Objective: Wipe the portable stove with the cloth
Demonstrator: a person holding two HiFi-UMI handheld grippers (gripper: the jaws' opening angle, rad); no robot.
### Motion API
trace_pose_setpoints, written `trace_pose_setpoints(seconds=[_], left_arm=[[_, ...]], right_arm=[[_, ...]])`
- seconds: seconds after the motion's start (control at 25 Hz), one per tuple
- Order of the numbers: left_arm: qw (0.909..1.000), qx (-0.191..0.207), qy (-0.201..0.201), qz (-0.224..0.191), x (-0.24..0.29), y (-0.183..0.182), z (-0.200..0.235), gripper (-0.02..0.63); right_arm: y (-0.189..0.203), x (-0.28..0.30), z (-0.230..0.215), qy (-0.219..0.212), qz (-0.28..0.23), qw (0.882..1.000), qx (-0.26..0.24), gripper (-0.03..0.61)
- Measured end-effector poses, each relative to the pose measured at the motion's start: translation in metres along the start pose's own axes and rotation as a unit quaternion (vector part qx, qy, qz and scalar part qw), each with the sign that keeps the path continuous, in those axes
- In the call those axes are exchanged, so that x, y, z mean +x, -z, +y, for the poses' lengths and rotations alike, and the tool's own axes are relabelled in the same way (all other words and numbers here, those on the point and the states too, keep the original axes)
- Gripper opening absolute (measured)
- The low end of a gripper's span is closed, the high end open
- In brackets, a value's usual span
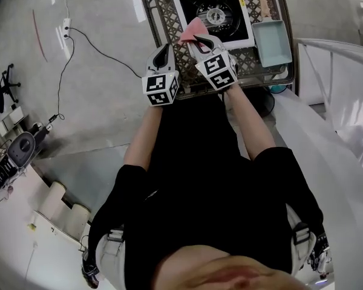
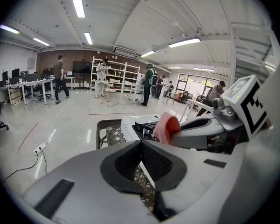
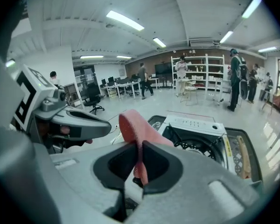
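Here, a person stood over a pale concrete floor point(image 1: 103, 89), seen from a camera on their head looking steeply down. A power strip point(image 1: 66, 24) with a black cable lay on that floor, well to the left of the portable stove point(image 1: 215, 14).

The stove itself, a white square unit with a round black burner at its centre, sat on a dark table point(image 1: 166, 8) with a woven lattice top, which extended past the stove on its left, right and near sides. Just to the right of the stove, a shallow pale teal tray point(image 1: 272, 41) rested on the same table.

The person held two grey tools in front of the stove's near edge. The left hand-held gripper point(image 1: 165, 53) was over the lattice, to the left of the stove and apart from it, with its jaws pressed together and nothing between them. The right hand-held gripper point(image 1: 199, 40) was at the stove's near left corner, its jaws pinching a pink cloth point(image 1: 193, 29).

The cloth stuck up and forward out of those jaws in a fold, overlapping the stove's near left corner from above; whether it touched the stove surface could not be told.
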State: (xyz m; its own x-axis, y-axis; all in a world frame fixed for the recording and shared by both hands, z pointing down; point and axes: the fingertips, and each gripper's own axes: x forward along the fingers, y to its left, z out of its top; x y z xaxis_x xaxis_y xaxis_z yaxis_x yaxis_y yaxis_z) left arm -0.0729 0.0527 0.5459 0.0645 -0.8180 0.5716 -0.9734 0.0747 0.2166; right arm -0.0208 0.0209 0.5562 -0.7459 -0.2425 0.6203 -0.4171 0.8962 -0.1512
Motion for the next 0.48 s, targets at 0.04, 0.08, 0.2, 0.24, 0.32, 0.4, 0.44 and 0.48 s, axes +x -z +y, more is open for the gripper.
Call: trace_pose_setpoints(seconds=[0.04, 0.08, 0.2, 0.24, 0.32, 0.4, 0.44, 0.48], left_arm=[[1.0000, 0.006, 0.004, -0.003, 0.001, -0.003, -0.003, 0.000], [0.9999, 0.014, 0.006, -0.004, 0.002, -0.005, -0.005, 0.000], [0.9988, 0.046, 0.015, -0.008, 0.006, -0.010, -0.014, 0.000], [0.9982, 0.056, 0.019, -0.010, 0.008, -0.011, -0.018, 0.000], [0.9970, 0.071, 0.027, -0.012, 0.012, -0.013, -0.026, 0.000], [0.9962, 0.079, 0.033, -0.014, 0.015, -0.017, -0.033, 0.000], [0.9960, 0.081, 0.035, -0.015, 0.017, -0.018, -0.036, 0.000], [0.9959, 0.082, 0.037, -0.016, 0.018, -0.020, -0.038, 0.000]], right_arm=[[-0.004, -0.007, -0.007, 0.009, -0.008, 1.000, 0.002, 0.032], [-0.007, -0.013, -0.016, 0.019, -0.015, 1.000, 0.004, 0.032], [-0.006, -0.033, -0.050, 0.060, -0.026, 0.998, 0.007, 0.032], [-0.003, -0.039, -0.063, 0.075, -0.025, 0.997, 0.008, 0.032], [0.004, -0.053, -0.090, 0.107, -0.023, 0.994, 0.014, 0.032], [0.007, -0.070, -0.116, 0.140, -0.026, 0.990, 0.020, 0.032], [0.007, -0.079, -0.129, 0.158, -0.028, 0.987, 0.020, 0.032], [0.007, -0.086, -0.141, 0.176, -0.030, 0.984, 0.019, 0.032]])
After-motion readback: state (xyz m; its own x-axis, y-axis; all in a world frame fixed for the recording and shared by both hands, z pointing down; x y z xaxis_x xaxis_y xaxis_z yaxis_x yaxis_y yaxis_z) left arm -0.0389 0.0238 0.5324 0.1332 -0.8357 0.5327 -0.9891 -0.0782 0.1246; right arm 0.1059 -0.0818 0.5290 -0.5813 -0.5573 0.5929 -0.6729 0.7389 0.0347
